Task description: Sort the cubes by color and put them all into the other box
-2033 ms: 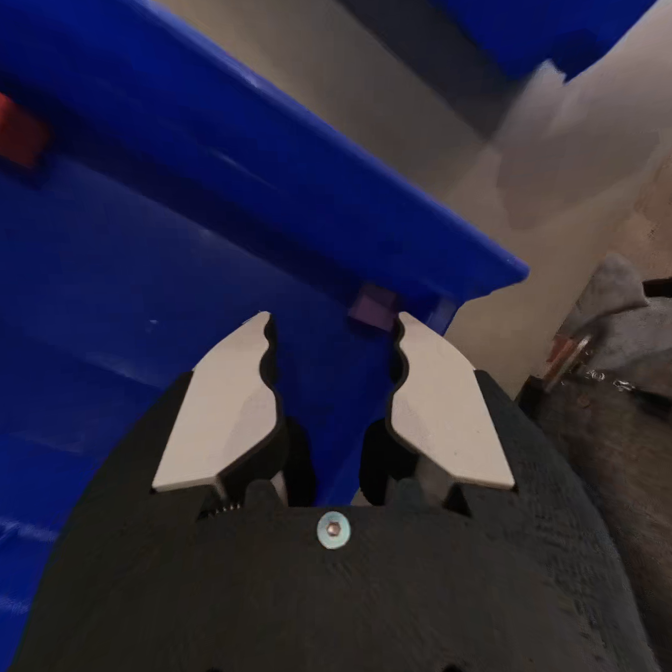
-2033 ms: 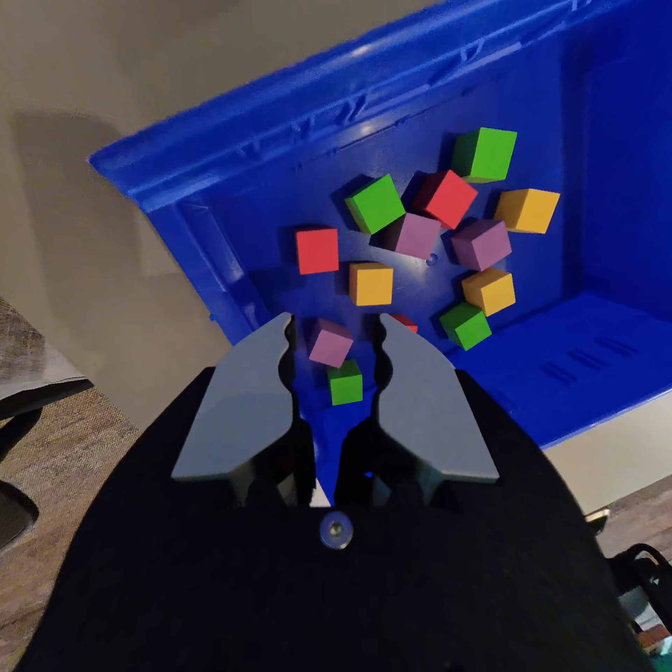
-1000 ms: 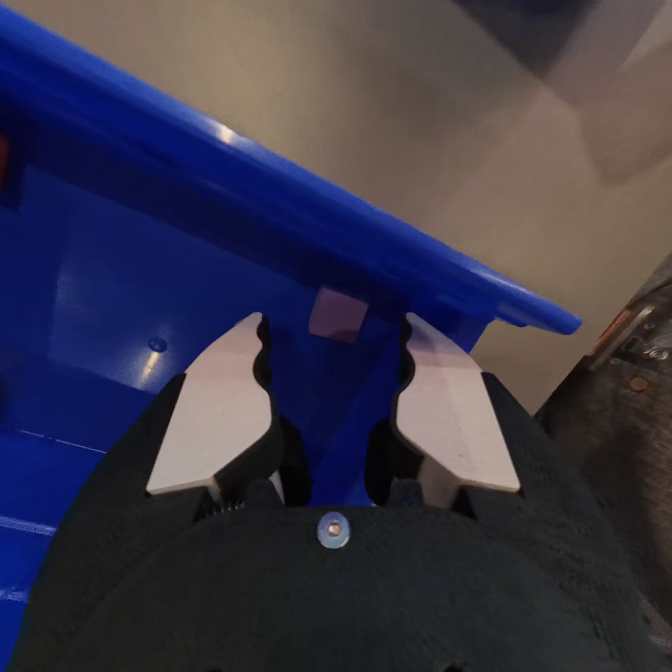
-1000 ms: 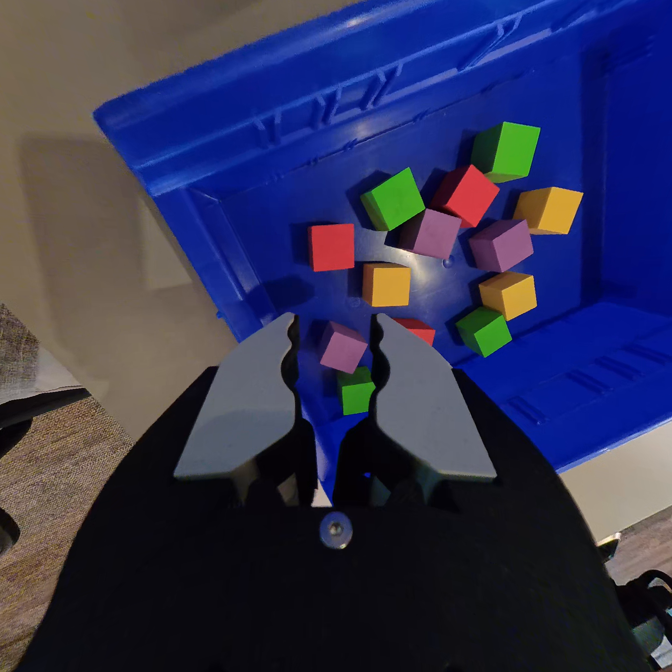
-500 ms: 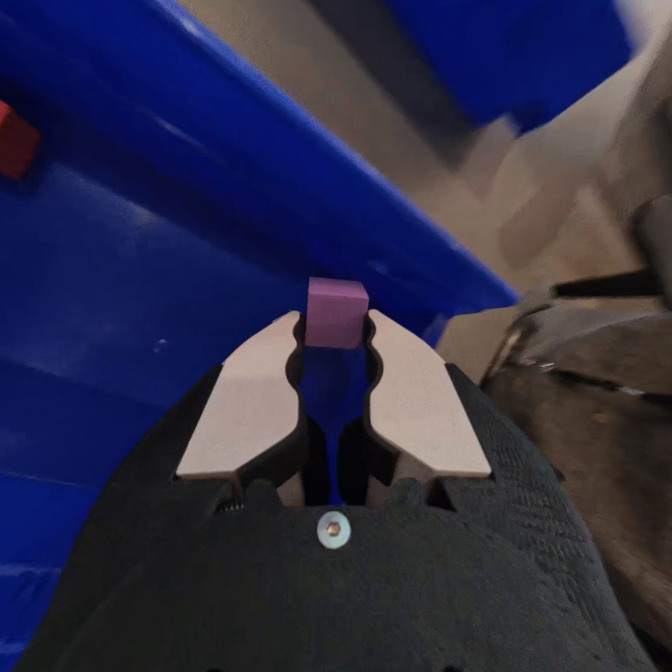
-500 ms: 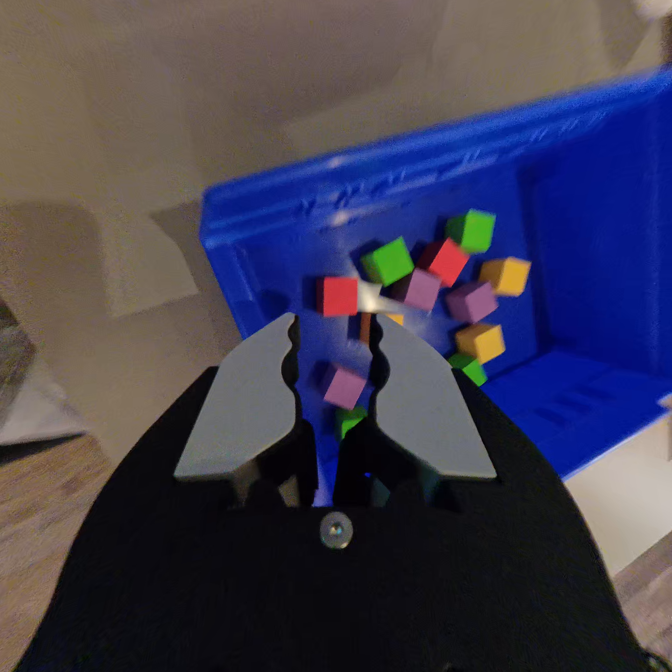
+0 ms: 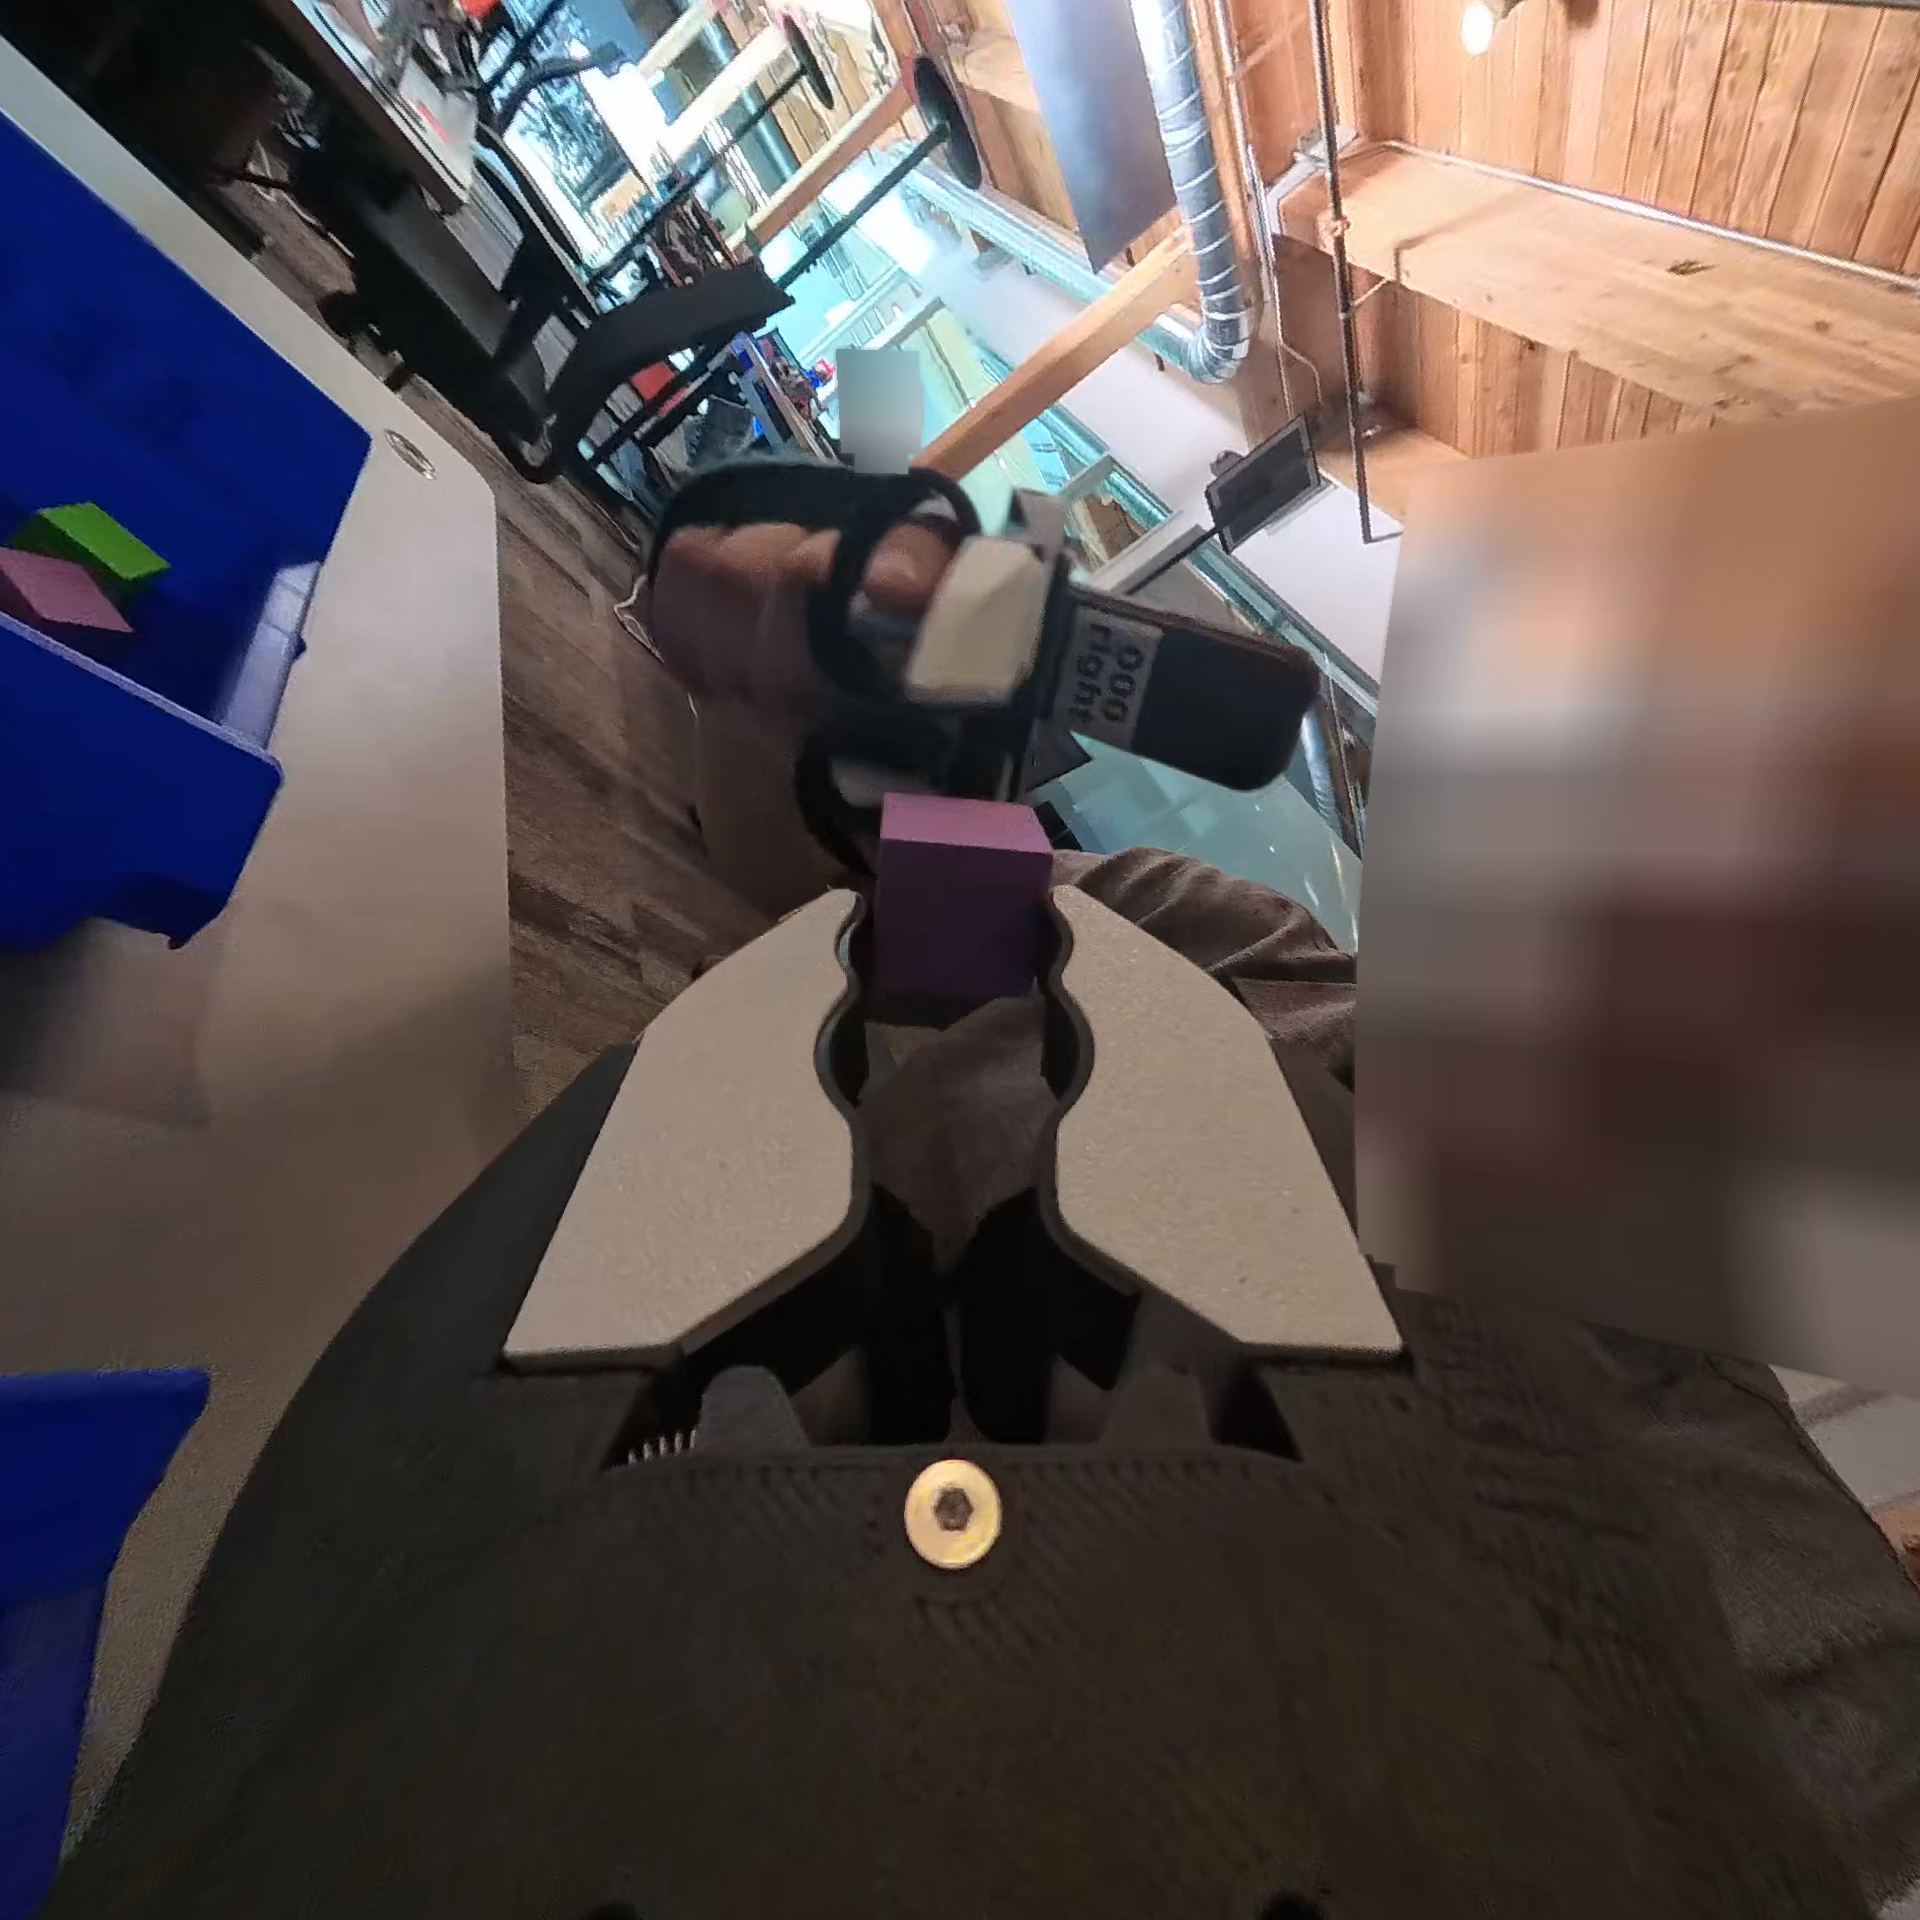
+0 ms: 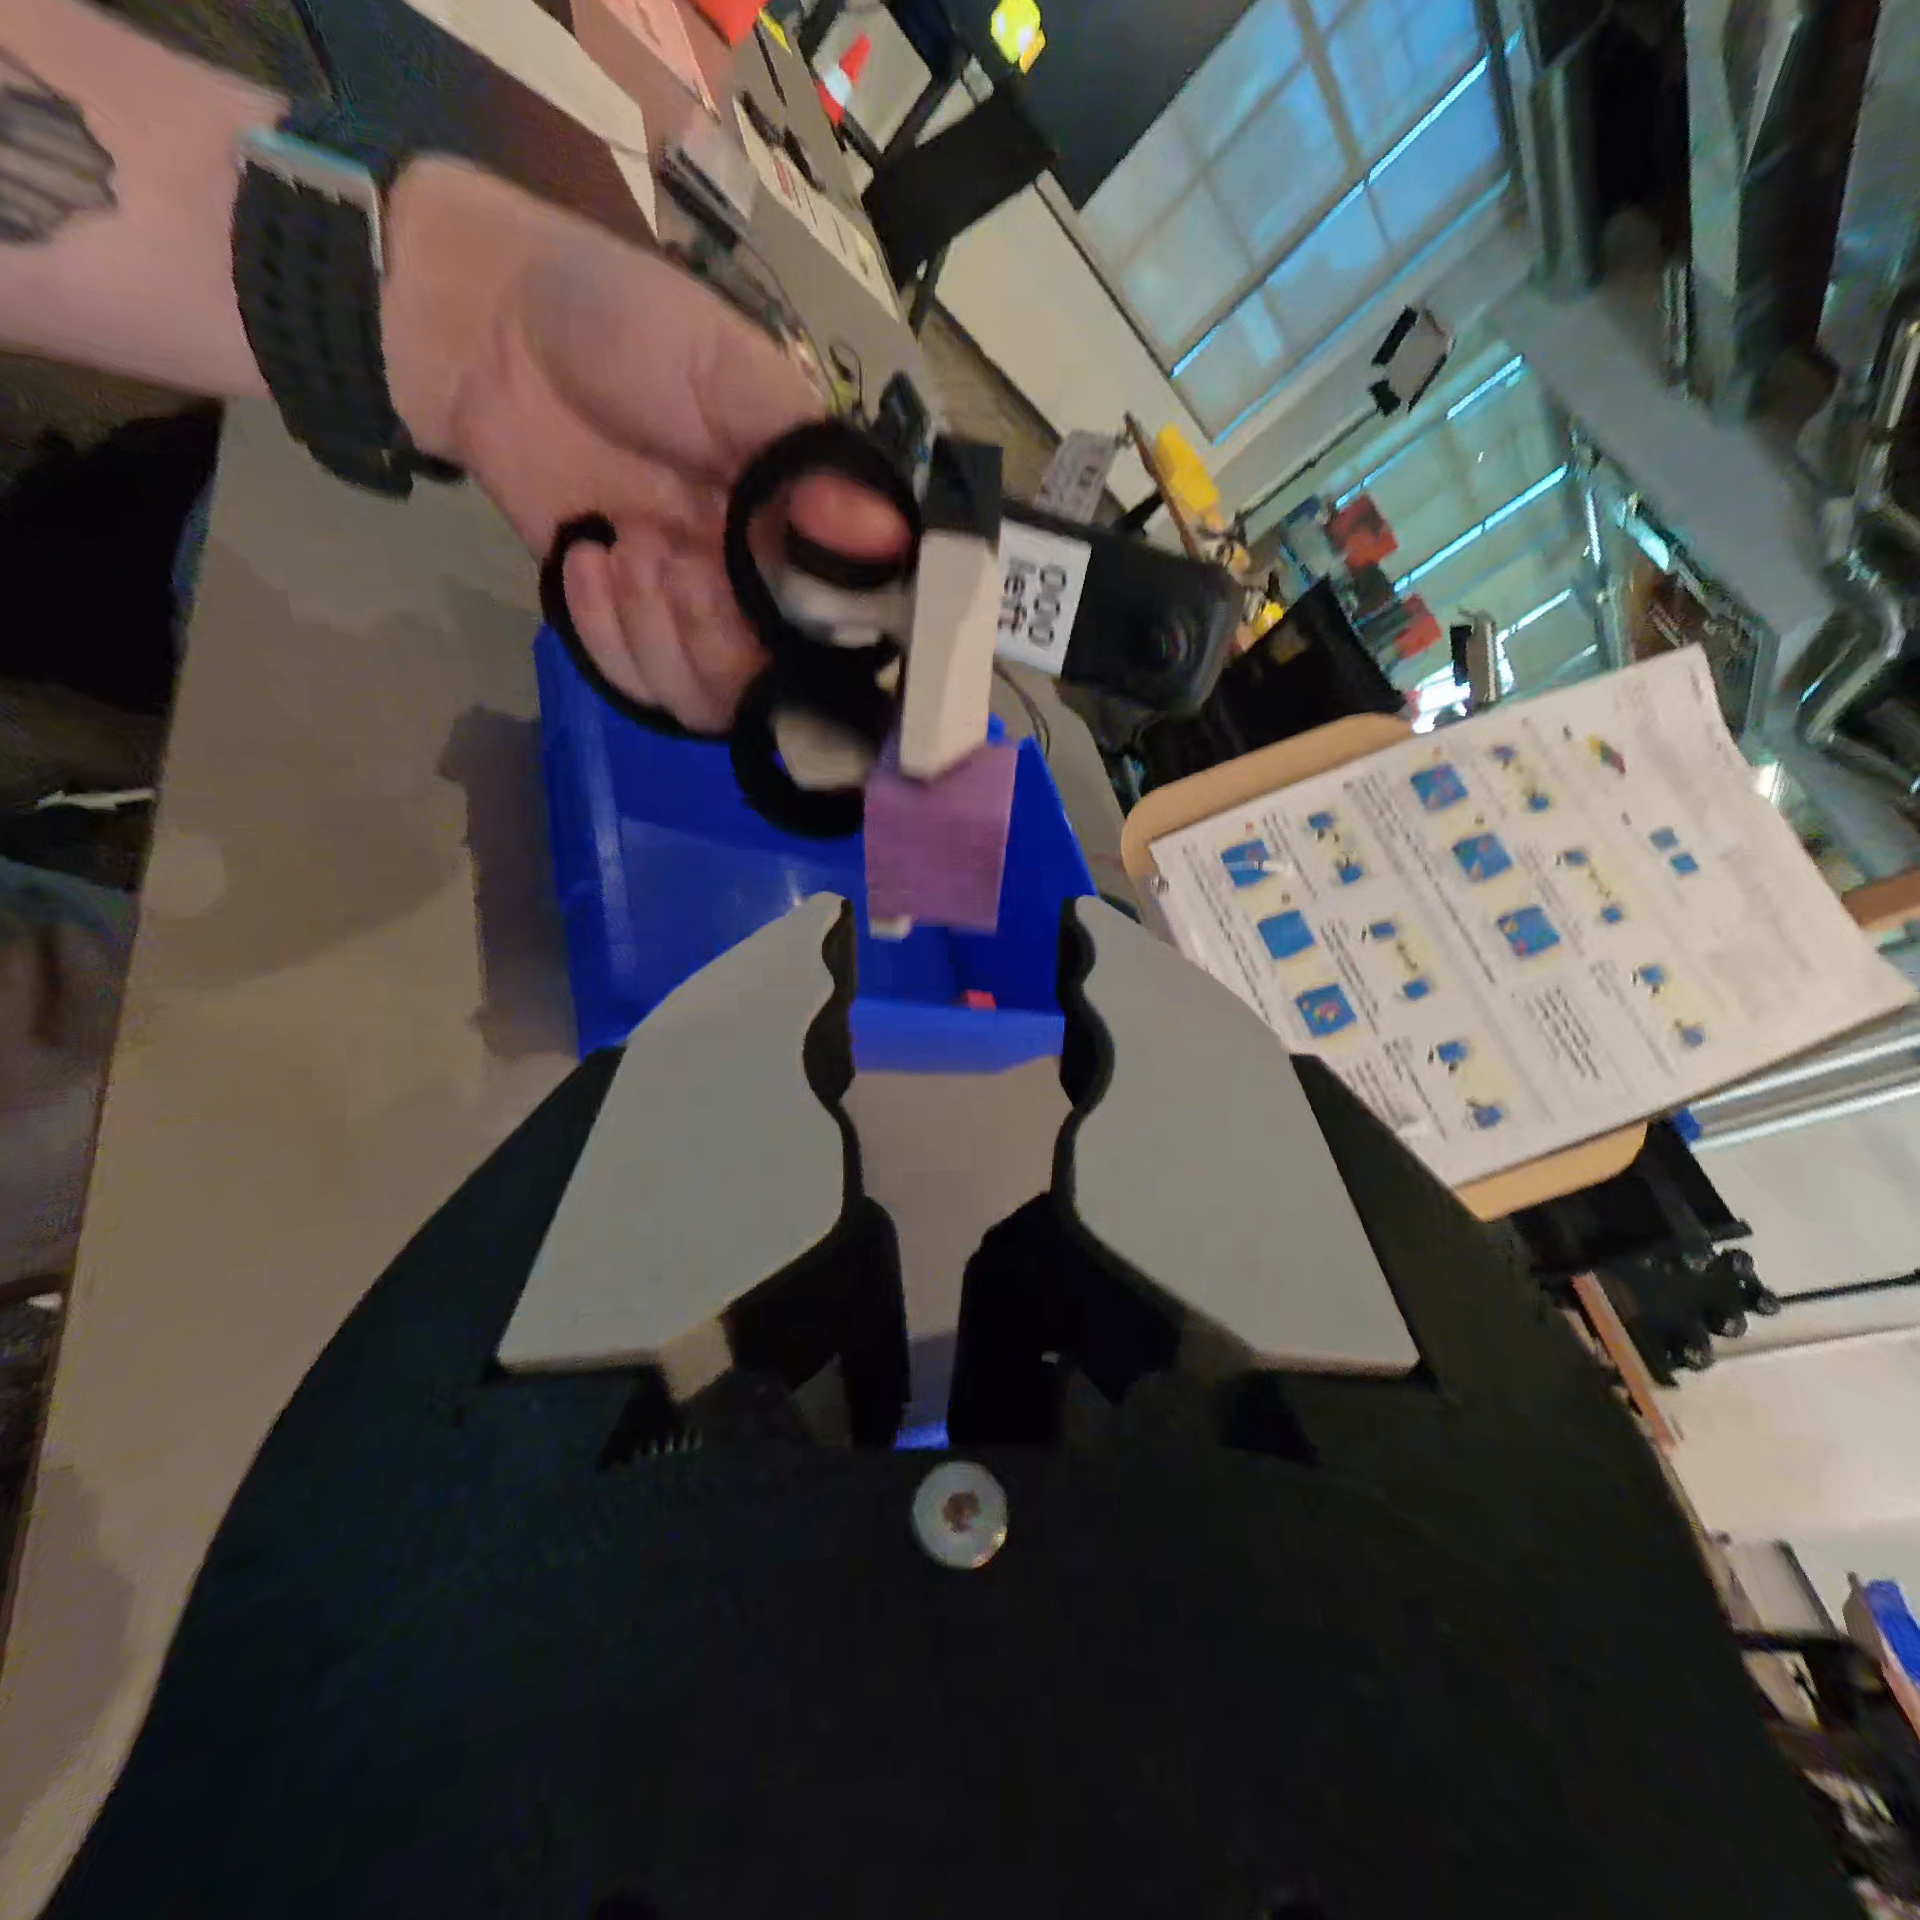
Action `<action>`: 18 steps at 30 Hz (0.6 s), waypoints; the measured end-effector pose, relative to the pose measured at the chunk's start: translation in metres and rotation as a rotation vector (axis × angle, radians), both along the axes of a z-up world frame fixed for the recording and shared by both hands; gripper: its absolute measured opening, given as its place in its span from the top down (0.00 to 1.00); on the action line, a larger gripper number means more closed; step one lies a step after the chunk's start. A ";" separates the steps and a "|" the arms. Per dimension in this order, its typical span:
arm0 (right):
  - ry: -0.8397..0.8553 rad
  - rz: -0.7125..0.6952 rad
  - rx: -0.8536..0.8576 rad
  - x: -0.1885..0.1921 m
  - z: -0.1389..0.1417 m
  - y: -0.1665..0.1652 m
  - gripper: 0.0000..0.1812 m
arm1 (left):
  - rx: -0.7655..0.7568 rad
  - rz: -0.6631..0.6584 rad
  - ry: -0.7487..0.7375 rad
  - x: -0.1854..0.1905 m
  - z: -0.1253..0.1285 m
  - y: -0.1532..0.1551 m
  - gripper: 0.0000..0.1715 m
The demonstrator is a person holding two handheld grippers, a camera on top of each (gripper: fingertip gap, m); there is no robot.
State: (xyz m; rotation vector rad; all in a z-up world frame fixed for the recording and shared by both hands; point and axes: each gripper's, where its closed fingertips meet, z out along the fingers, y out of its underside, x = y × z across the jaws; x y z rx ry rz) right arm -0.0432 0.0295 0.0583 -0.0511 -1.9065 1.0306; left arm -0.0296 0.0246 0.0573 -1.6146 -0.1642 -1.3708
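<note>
A: How did the purple cube [image 7: 958,906] look to handle?

B: Light and stiff, I'd judge, with flat faces that suit a pinch on two opposite sides.

A: Where was it?

B: Clamped at the tips of the left gripper [image 7: 954,940], held in the air, well apart from the blue bin [image 7: 125,790]. The right gripper [image 8: 954,961] faced it, fingers spread and empty, the cube just beyond their tips.

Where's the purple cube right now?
The purple cube is clamped between the fingertips of the left gripper, held up in the air. In the right wrist view it sits just beyond the open right gripper, above a blue bin.
</note>
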 end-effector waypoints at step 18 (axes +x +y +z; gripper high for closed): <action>-0.671 -0.255 0.132 -0.032 -0.029 0.126 0.85 | 0.146 0.404 0.038 -0.060 0.023 -0.050 0.84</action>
